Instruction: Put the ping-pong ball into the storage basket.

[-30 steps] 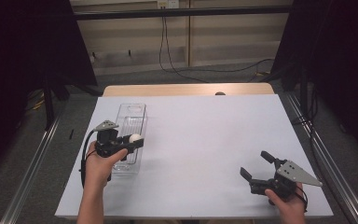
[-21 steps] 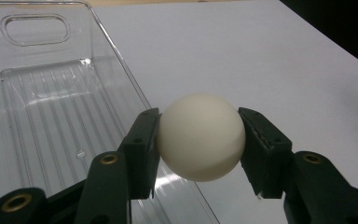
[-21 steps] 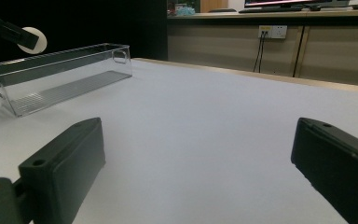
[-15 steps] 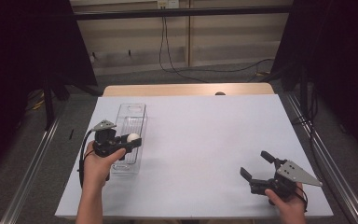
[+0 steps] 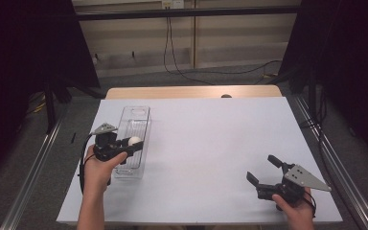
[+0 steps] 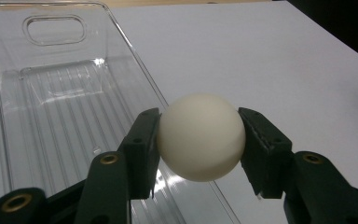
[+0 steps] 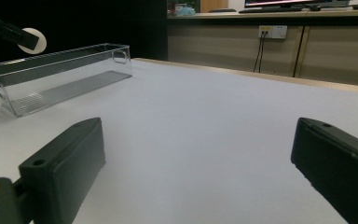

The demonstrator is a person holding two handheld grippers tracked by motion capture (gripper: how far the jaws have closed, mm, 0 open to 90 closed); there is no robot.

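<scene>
Two grippers work a white table [image 5: 211, 143]. The left gripper [image 5: 135, 143] clamps a white ball [image 5: 134, 140] between its jaws — in the left gripper view the ball [image 6: 201, 136] sits squarely between the two black pads, touching both, above the right wall of a clear bin [image 6: 51, 116]. From the high view the ball hangs over the long, narrow bin [image 5: 134, 120], near its middle; whether it is clear of the ribbed floor cannot be told there, but the right gripper view shows the ball [image 7: 31, 40] held above the bin [image 7: 60, 74] rim. The left hand [image 5: 98, 170] grips the tool at the table's left side.

The right gripper [image 5: 264, 171] rests low near the table's front right corner, jaws spread wide and holding nothing — well apart from the bin. The right hand [image 5: 294, 208] holds it from the table's near edge.
</scene>
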